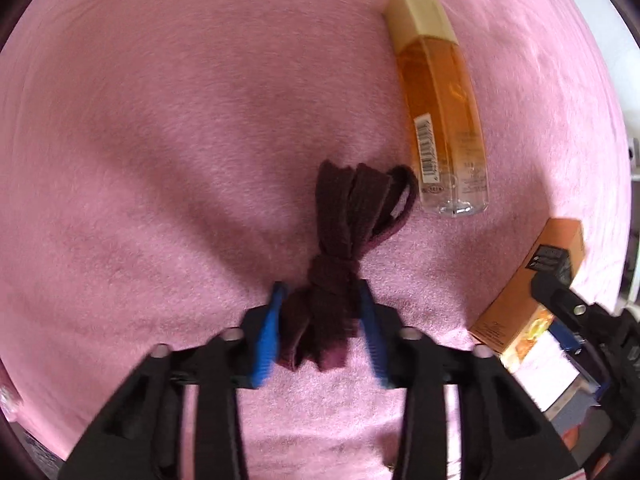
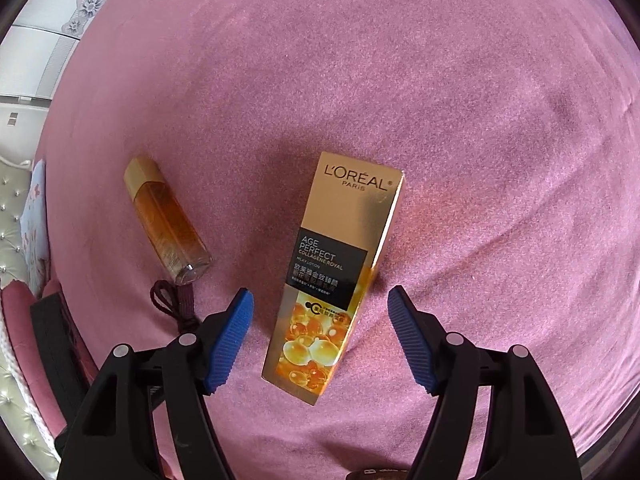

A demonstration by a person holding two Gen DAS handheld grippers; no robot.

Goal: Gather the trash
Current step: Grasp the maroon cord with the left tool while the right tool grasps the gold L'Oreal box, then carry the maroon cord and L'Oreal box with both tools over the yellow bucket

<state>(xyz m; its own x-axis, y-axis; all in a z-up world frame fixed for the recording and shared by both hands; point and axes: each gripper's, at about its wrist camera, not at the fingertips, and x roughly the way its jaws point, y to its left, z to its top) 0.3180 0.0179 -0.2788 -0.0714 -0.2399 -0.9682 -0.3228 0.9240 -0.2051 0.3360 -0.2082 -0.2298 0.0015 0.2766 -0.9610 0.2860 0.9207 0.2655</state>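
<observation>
A: We're looking at a pink fuzzy blanket (image 2: 460, 100), soft nap, gentle creases, covering the whole surface.

B: Three things lying right on it. A gold L'Oréal carton (image 2: 332, 276) flat on its back, printed face up, slightly angled.

A: To its left, an amber bottle (image 2: 168, 220) on its side, pale gold cap at the far end, clear base nearer.

B: And just beside that base, a knotted dark maroon cord bundle (image 1: 340, 248), loops fanning toward the bottle (image 1: 440, 100).

A: The carton's corner (image 1: 532, 280) shows well right of the bundle.
</observation>
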